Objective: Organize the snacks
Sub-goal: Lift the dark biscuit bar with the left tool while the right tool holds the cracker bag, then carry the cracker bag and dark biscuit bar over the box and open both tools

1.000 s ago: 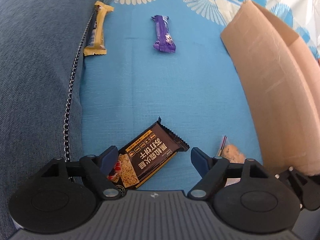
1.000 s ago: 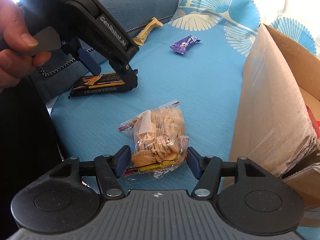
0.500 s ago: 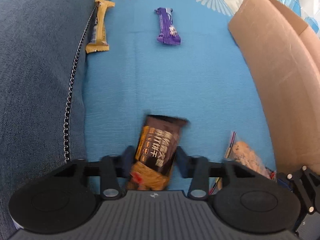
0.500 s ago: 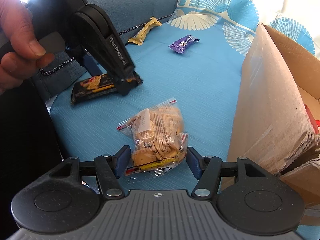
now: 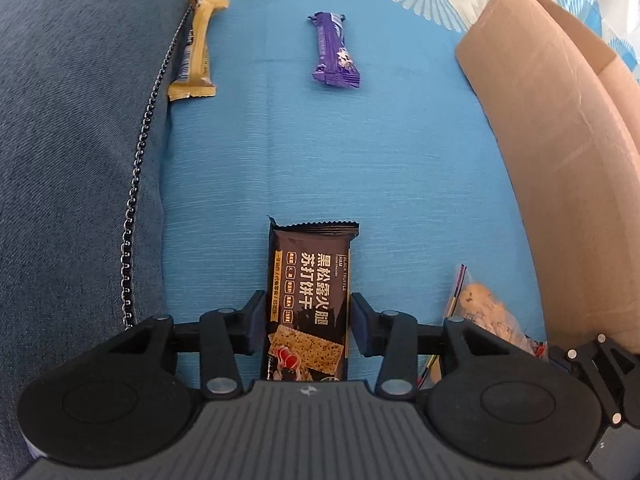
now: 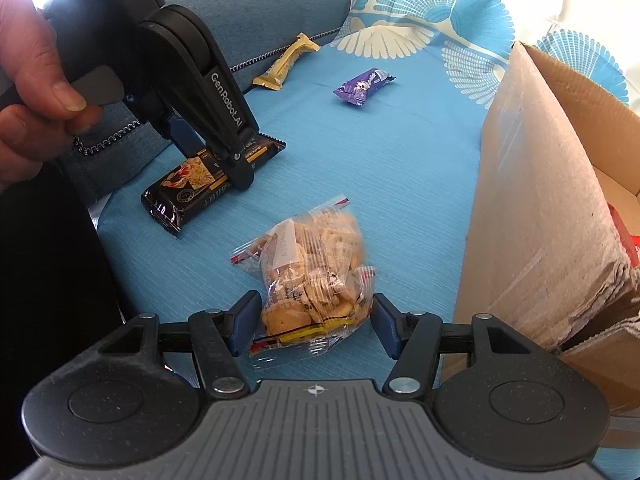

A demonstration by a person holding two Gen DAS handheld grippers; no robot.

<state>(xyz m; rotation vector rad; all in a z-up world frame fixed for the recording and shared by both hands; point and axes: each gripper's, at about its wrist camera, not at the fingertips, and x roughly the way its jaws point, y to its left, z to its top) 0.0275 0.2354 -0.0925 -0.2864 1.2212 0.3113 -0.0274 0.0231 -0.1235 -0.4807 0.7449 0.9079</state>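
A black cracker pack (image 5: 312, 280) lies lengthwise on the blue cloth between the pads of my left gripper (image 5: 306, 320). The pads touch both its long edges, and the jaws are opening slightly. The right wrist view shows the same pack (image 6: 180, 196) under the left gripper's fingers (image 6: 240, 168), which point steeply down. My right gripper (image 6: 314, 320) straddles a clear bag of cookies (image 6: 312, 276). Its jaws are closing, with the pads just beside the bag and not squeezing it. The bag (image 5: 484, 312) also shows at the lower right in the left wrist view.
A yellow bar (image 5: 196, 56) lies against the blue-grey cushion (image 5: 72, 160) and its chain trim. A purple wrapped candy (image 5: 334, 56) lies further back. An open cardboard box (image 6: 532, 200) stands on the right with red packaging inside. A person's hand (image 6: 32, 92) holds the left gripper.
The left gripper's jaws came together around the cracker pack, which turned from slanted to straight between the pads. The right gripper's jaws narrowed a little around the cookie bag.
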